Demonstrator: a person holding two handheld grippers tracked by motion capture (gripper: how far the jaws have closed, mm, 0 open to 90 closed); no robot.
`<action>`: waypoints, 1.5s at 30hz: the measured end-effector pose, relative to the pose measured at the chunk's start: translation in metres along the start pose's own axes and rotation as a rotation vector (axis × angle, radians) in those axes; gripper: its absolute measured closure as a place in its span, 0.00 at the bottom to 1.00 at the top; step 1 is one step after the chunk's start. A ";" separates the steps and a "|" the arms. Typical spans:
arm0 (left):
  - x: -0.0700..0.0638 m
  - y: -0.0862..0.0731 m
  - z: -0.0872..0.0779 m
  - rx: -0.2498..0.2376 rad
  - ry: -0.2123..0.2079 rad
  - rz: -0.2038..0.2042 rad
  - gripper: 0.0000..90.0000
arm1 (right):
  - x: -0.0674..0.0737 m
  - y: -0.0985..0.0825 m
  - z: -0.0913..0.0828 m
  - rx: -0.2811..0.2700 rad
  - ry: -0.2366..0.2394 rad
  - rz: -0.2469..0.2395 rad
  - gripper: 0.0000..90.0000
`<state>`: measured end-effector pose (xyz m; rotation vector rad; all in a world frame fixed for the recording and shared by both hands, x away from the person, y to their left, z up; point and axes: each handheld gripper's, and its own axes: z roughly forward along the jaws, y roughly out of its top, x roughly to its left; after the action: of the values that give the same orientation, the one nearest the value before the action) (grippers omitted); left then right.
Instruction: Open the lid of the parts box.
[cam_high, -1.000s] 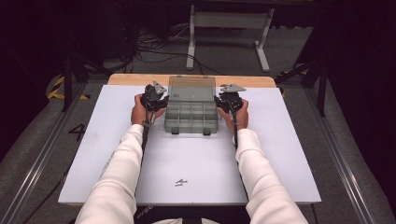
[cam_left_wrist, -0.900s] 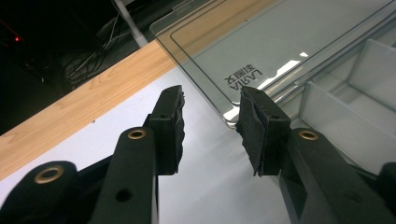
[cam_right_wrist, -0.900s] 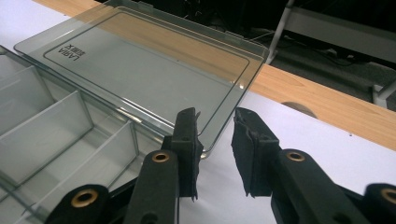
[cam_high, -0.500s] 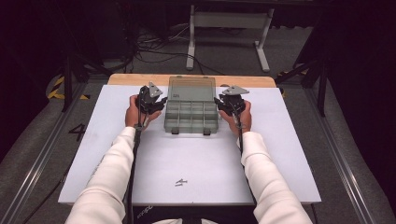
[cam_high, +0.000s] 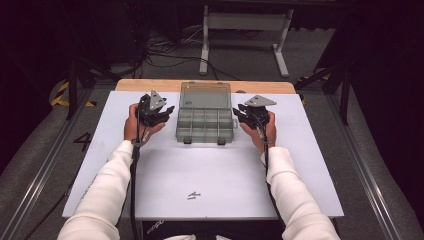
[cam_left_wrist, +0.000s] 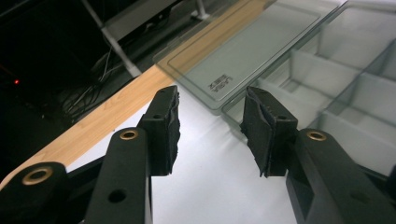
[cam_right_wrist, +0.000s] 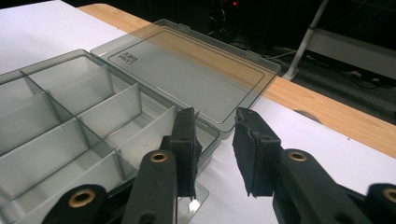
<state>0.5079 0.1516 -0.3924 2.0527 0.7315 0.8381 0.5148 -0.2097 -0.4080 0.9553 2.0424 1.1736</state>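
Organizer box: one, lid flat open; two grippers flank it, jaws apart, empty; left's just widening.

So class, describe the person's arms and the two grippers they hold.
White long sleeves cover both arms. The left gripper and right gripper are black, each topped by a grey three-cornered plate and trailing a dark cable. Their fingers carry black pads and brass-coloured rivets.

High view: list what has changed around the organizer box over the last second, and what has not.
The left gripper has drawn away from the box's left side toward the person, its jaws just opening, with nothing between them. The right gripper has eased back slightly from the right side, open and empty. The organizer box stays put on the white table, lid laid open.
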 end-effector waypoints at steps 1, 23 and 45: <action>-0.001 0.000 -0.002 -0.003 -0.009 0.007 0.62 | 0.000 0.000 -0.002 -0.001 0.001 -0.006 0.77; -0.010 -0.017 -0.047 -0.084 -0.063 0.017 0.57 | 0.005 -0.013 -0.043 -0.044 0.049 -0.041 0.75; -0.019 -0.037 -0.082 -0.144 -0.075 0.036 0.43 | 0.019 -0.028 -0.069 -0.067 0.110 -0.065 0.66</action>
<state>0.4262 0.1935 -0.3900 1.9620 0.5780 0.8062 0.4425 -0.2361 -0.4048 0.8020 2.0893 1.2765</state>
